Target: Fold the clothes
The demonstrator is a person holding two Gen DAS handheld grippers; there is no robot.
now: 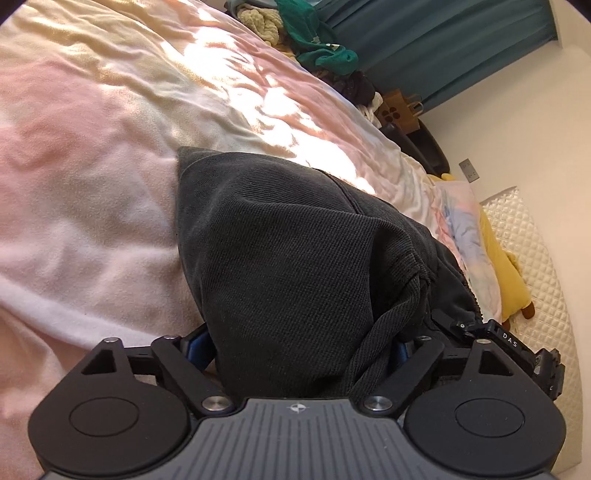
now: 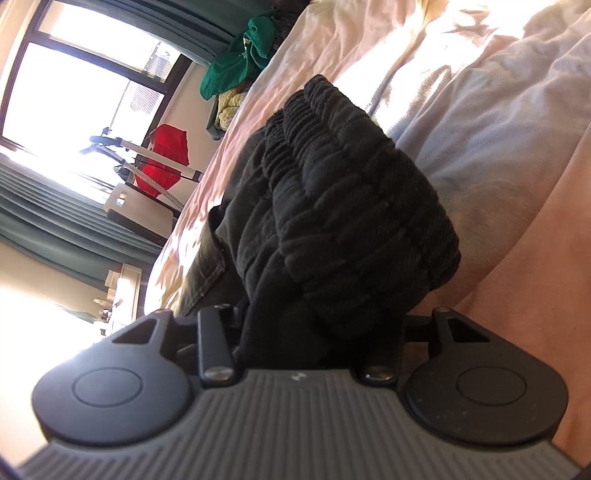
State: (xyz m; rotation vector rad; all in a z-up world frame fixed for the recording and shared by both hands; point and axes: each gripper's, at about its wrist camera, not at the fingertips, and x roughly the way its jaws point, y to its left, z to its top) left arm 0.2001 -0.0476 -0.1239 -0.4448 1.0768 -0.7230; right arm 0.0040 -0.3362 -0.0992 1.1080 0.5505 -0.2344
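Note:
A black garment (image 1: 295,236) of ribbed cloth lies bunched on the pink bed blanket (image 1: 92,221). Its near end drapes over my left gripper (image 1: 299,332) and fills the gap between the blue pads (image 1: 199,343), which touch it on both sides; the fingertips are hidden under the cloth. In the right wrist view the garment's gathered elastic waistband (image 2: 354,206) is bunched up between the jaws of my right gripper (image 2: 317,325). The cloth covers the fingers there too.
A pile of clothes with a green garment (image 1: 314,37) and a cream knit (image 1: 258,18) sits at the bed's far edge by teal curtains (image 1: 443,44). A pillow (image 1: 461,221) and a yellow plush (image 1: 506,266) lie right. A window (image 2: 74,85) and a red object (image 2: 166,158) stand beyond the bed.

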